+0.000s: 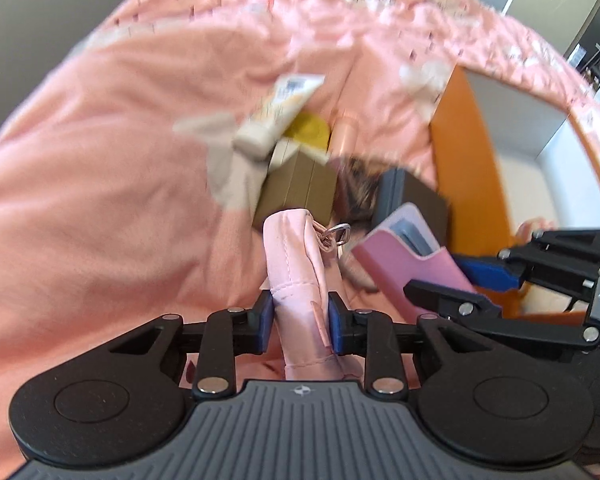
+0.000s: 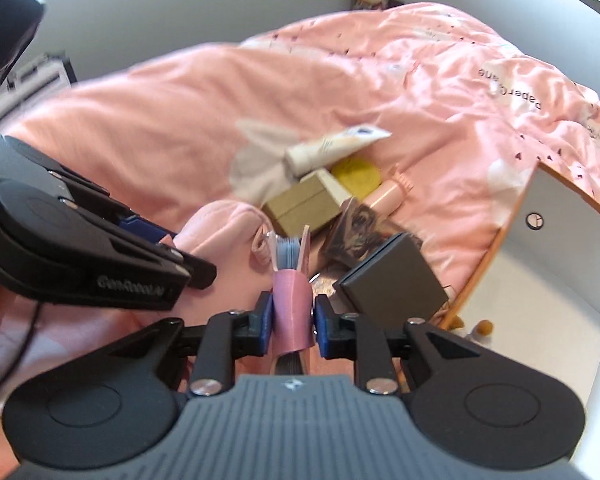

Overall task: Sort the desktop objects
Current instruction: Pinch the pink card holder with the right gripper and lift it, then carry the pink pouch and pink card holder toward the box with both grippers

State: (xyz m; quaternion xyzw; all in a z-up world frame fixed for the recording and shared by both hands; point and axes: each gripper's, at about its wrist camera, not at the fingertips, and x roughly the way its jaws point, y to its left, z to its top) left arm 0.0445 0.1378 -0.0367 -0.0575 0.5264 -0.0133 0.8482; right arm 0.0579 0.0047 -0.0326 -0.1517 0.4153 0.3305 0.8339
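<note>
1. The left hand-held gripper (image 1: 300,322) is clamped on a pink fabric pouch (image 1: 296,276). The pouch stands upright between the blue pads (image 1: 265,320), and a metal ring (image 1: 336,236) hangs at its upper right corner.
2. The pouch is held just above the pink quilt (image 1: 100,184) that covers the bed.
3. Beyond the pouch, a loose group of items lies on the quilt: a white tube (image 1: 278,110) resting on a tan box (image 1: 300,188), with a yellow round item (image 1: 308,130) and a pale pink bottle (image 1: 346,132) just behind the box.
4. To the right of this group lie a patterned brown item (image 2: 354,232) and a dark grey box (image 2: 396,280), touching each other.
5. The right hand-held gripper (image 2: 292,322) is clamped on a pink card case (image 2: 292,308). The case is upright; blue-grey cards (image 2: 288,250) show at its open top.
6. In the left wrist view the case (image 1: 412,264) sits just right of the pouch.
7. At the far right stands an orange-edged white box (image 1: 452,152), open, near the dark grey box.
</note>
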